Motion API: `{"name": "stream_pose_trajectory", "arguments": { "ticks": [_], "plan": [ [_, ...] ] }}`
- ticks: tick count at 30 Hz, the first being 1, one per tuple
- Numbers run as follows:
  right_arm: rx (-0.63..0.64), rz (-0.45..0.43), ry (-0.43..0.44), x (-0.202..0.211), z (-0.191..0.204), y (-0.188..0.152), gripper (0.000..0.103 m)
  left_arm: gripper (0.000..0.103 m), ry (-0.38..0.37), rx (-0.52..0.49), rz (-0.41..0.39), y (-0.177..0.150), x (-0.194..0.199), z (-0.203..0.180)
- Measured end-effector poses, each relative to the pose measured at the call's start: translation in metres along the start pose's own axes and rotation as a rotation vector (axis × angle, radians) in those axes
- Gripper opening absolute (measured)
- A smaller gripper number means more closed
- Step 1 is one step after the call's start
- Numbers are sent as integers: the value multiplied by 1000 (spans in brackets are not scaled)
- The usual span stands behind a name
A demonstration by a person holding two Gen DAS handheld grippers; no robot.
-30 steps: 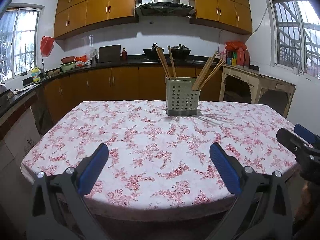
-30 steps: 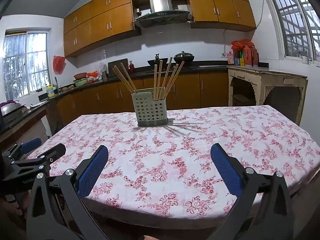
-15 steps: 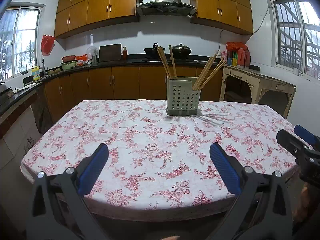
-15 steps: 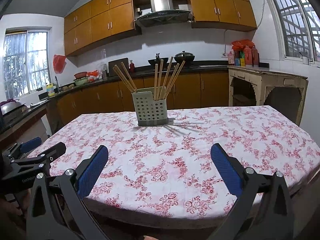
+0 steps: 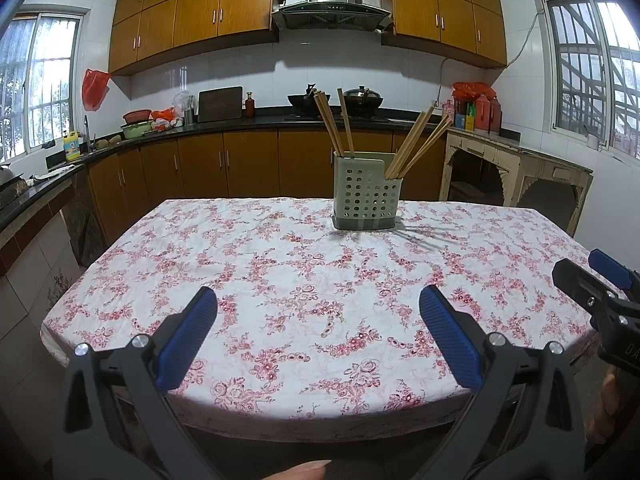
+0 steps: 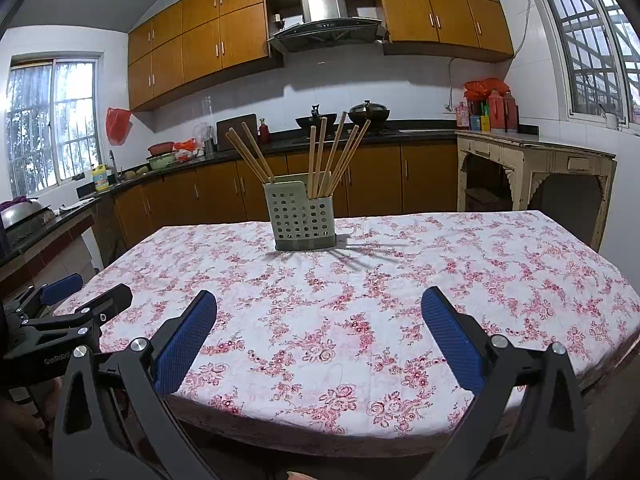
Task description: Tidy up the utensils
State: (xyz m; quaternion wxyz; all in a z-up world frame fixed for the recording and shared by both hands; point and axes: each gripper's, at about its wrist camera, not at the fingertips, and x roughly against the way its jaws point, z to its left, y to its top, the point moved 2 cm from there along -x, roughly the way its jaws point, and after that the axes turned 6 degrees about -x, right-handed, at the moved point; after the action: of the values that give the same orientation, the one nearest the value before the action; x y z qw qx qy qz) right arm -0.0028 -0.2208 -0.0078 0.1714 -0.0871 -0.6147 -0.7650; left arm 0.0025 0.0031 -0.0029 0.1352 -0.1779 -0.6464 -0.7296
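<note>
A perforated pale-green utensil holder (image 5: 366,200) is being shown standing upright on the far half of a table (image 5: 280,300) that is covered by a floral tablecloth (image 6: 360,320), well apart from both tools. Wooden chopsticks (image 5: 416,140) are being carried in its two compartments: a smaller bunch is being fanned out of the left one and a larger bunch out of the right one, all leaning outward, with the tips buried inside the holder.

The left gripper (image 5: 318,316) is being held over the near table edge with its blue pads spread wide and nothing between them. The right gripper (image 6: 320,316) is being held the same way, spread wide and empty, just beside the left one.

The chopsticks are being judged light, stiff and thin, with a smooth wooden surface that could slip or roll between flat pads; a pinch across the upper exposed shaft, above the holder's rim, is being judged the soundest hold, with the pull made along the stick's own lean. The holder is being judged light plastic, likely to tip or slide on the cloth if a stick is dragged sideways, so bracing its wall with the other tool is being suggested.
</note>
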Motion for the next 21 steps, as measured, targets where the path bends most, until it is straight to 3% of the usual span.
{"name": "stream_pose_trajectory", "arguments": {
  "ticks": [21],
  "plan": [
    [0,3,0,0,-2,-1,101,99,-1,0,1,1,0,1]
  ]
}}
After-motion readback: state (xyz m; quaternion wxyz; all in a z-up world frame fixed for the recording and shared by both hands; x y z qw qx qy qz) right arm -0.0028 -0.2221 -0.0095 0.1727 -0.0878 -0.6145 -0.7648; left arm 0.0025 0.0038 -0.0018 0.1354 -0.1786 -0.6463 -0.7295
